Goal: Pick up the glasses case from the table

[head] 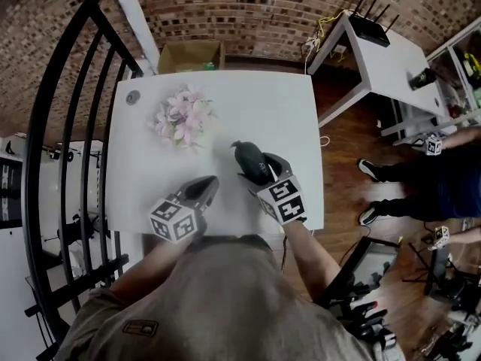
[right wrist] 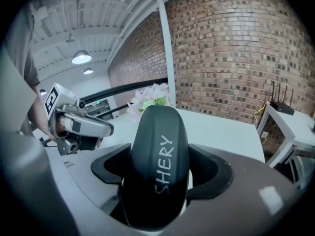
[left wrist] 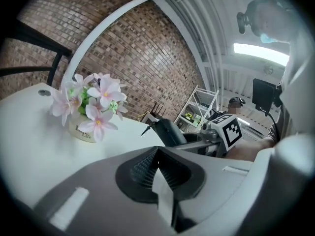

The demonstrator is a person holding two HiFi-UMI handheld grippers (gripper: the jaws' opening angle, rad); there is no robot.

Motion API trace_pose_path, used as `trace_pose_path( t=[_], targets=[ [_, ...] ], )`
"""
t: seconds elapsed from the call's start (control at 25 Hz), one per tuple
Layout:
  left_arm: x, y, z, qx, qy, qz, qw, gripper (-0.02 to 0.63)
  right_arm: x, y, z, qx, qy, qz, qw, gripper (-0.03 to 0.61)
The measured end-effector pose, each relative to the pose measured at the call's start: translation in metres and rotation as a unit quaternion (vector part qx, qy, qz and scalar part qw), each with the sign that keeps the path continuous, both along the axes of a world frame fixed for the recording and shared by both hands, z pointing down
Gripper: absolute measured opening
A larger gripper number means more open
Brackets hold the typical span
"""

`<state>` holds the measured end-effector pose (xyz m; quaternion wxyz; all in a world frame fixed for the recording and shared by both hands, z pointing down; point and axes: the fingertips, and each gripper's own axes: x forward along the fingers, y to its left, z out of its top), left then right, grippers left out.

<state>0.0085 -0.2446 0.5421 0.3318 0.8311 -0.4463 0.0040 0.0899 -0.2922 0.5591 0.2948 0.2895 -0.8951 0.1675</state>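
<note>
The dark glasses case [head: 249, 160] with pale lettering is lifted off the white table [head: 270, 111], clamped lengthwise between the jaws of my right gripper [head: 259, 173]. In the right gripper view the case [right wrist: 158, 161] fills the gap between both pads and points toward the brick wall. My left gripper [head: 204, 189] hovers beside it at the table's near edge, its ribbed pads [left wrist: 147, 167] pressed together with nothing between them. In the left gripper view the case [left wrist: 169, 132] and the right gripper's marker cube [left wrist: 227, 128] appear to the right.
A small pot of pink flowers [head: 180, 119] stands on the table to the left, beyond the grippers. A black railing [head: 60, 126] runs along the left. A white side table with a router [head: 372, 28] and another person's legs [head: 398, 183] are at right.
</note>
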Motion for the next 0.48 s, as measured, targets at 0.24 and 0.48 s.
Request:
trace_pose_path(
  t=[0.24, 0.48],
  targets=[
    [-0.016, 0.010, -0.041, 0.046, 0.011, 0.006, 0.9989, 0.000, -0.012, 0.021, -0.051, 0.018, -0.081, 0.042, 0.996, 0.370],
    [-0.037, 0.036, -0.082, 0.090, 0.027, 0.016, 0.9954, 0.000, -0.028, 0.060, -0.088, 0.039, -0.150, 0.081, 0.985, 0.370]
  ],
)
